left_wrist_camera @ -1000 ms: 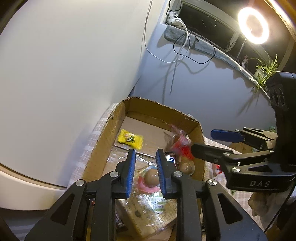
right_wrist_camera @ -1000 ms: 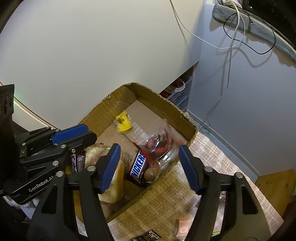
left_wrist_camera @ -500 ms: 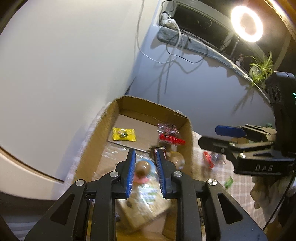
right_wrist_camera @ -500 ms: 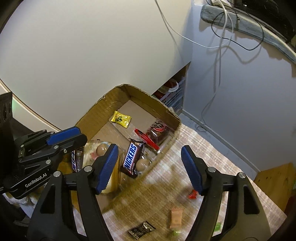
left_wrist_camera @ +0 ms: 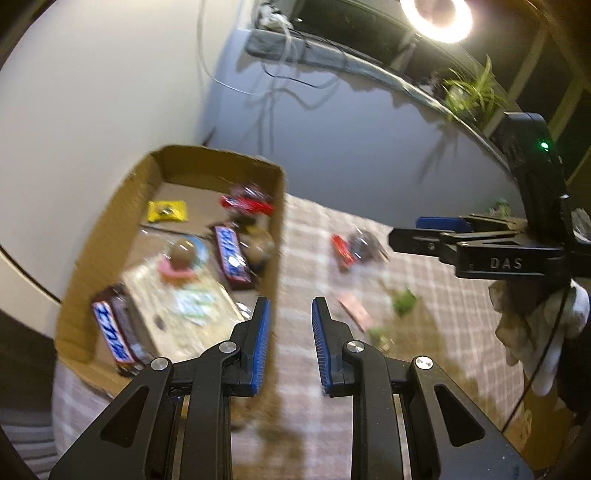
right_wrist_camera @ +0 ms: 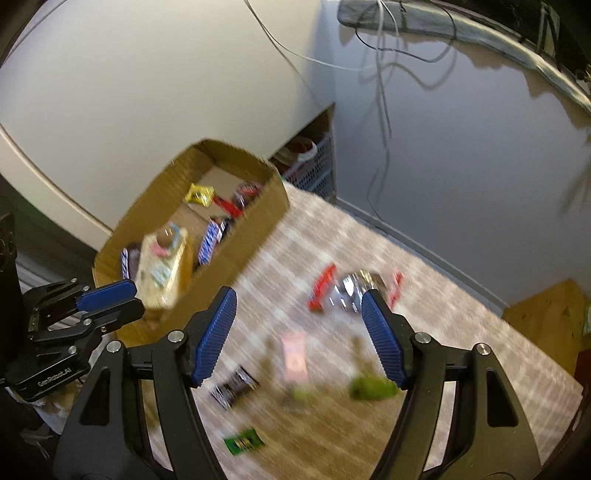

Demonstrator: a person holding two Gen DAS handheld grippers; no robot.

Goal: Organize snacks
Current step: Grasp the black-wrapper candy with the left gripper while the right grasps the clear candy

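A cardboard box (left_wrist_camera: 110, 206) (right_wrist_camera: 255, 229) stands at the left on a checked cloth and holds two Snickers bars (left_wrist_camera: 232, 256), a yellow packet (left_wrist_camera: 166, 210), a red packet (left_wrist_camera: 245, 203) and a large pale pack (left_wrist_camera: 177, 306). My left gripper (left_wrist_camera: 290, 345) is open and empty above the box's right wall. My right gripper (right_wrist_camera: 299, 336) is wide open and empty above the cloth. Loose snacks lie on the cloth: a red and silver packet (right_wrist_camera: 347, 286), a pink packet (right_wrist_camera: 293, 356), a dark packet (right_wrist_camera: 234, 387) and green ones (right_wrist_camera: 371, 387).
A white wall stands behind the box. A basket (right_wrist_camera: 310, 166) sits in a gap behind it. Cables (right_wrist_camera: 380, 74) hang down the grey wall. A wooden block (right_wrist_camera: 546, 321) is at the right. A ring light (left_wrist_camera: 437, 16) shines at the top.
Both grippers have pulled back and to the right, away from the box. The left gripper's fingers have spread a little. Loose snacks on the cloth have come into view.
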